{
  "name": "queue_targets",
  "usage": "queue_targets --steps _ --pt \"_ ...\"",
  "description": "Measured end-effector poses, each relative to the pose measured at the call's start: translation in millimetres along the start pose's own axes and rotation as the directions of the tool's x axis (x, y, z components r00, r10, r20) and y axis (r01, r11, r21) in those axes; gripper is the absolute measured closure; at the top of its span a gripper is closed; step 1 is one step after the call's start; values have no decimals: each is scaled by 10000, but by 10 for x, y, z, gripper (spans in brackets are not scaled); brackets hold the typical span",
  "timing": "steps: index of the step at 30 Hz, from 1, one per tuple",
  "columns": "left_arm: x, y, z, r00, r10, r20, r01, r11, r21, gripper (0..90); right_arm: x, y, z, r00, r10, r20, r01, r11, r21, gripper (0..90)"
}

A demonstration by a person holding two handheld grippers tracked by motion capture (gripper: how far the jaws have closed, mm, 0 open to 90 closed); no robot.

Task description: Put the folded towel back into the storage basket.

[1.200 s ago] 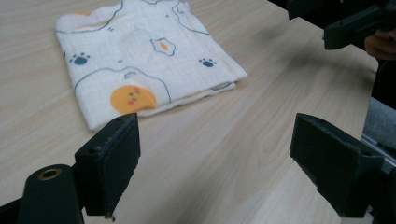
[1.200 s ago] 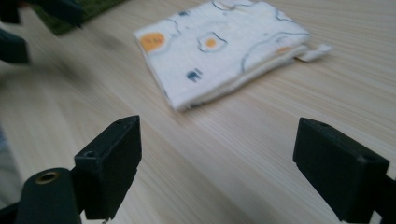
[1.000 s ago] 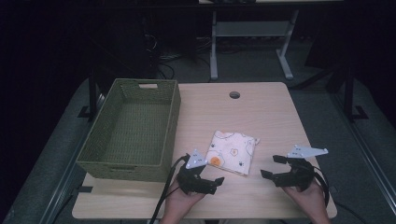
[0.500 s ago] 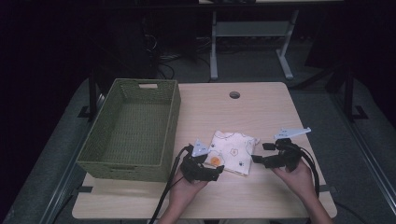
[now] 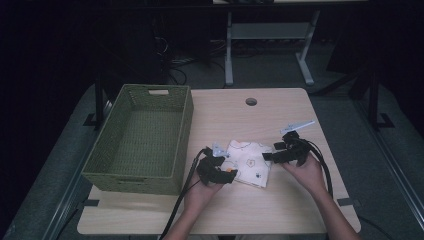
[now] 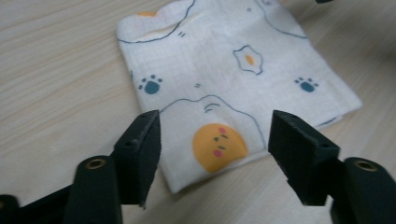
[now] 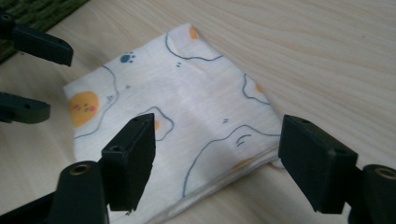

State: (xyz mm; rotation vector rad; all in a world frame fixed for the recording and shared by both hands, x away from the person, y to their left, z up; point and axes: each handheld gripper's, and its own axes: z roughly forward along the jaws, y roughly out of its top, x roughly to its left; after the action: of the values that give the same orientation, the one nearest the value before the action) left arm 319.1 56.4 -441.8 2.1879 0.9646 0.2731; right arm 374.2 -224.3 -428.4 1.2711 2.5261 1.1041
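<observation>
A folded white cloth (image 5: 251, 161) printed with fried eggs and paw marks lies flat on the wooden table (image 5: 280, 210). My left gripper (image 5: 228, 173) is at its near-left corner. In the left gripper view the cloth (image 6: 224, 70) has that corner between the left gripper's (image 6: 217, 128) jaws, which have just been closing; the pads stand apart from it. My right gripper (image 5: 266, 156) is at the cloth's right edge. Its jaws (image 7: 218, 128) straddle the folded edge of the cloth (image 7: 187, 93) and have also been closing, without pressing. The left gripper (image 7: 49, 79) shows across the cloth.
An empty green woven basket (image 5: 140, 140) stands on the table's left side, close to my left hand. A round cable hole (image 5: 251, 101) sits near the far edge. Cables trail from both grippers toward the front edge.
My right gripper has moved left and away from the front edge to the cloth's right side. My left gripper has slid up to the cloth's near-left corner. Both pairs of jaws stand narrower.
</observation>
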Motion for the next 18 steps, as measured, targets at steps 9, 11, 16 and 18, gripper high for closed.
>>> queue_targets --steps 9,11,16,18 --pt "93 -5 147 9997 -143 -174 155 9975 693 425 -99 -24 165 9994 159 305 -173 9987 473 308" --pt "97 -7 156 9998 -137 -149 147 9972 738 438 -97 -20 175 9992 142 374 -161 9985 516 310" --pt "91 -12 183 9999 45 -158 -29 9952 977 496 -121 -19 268 9979 124 641 -171 9972 733 340" --pt "85 -15 188 9999 93 -95 -83 9945 1043 518 -125 -23 302 9973 97 730 -158 9964 836 350"
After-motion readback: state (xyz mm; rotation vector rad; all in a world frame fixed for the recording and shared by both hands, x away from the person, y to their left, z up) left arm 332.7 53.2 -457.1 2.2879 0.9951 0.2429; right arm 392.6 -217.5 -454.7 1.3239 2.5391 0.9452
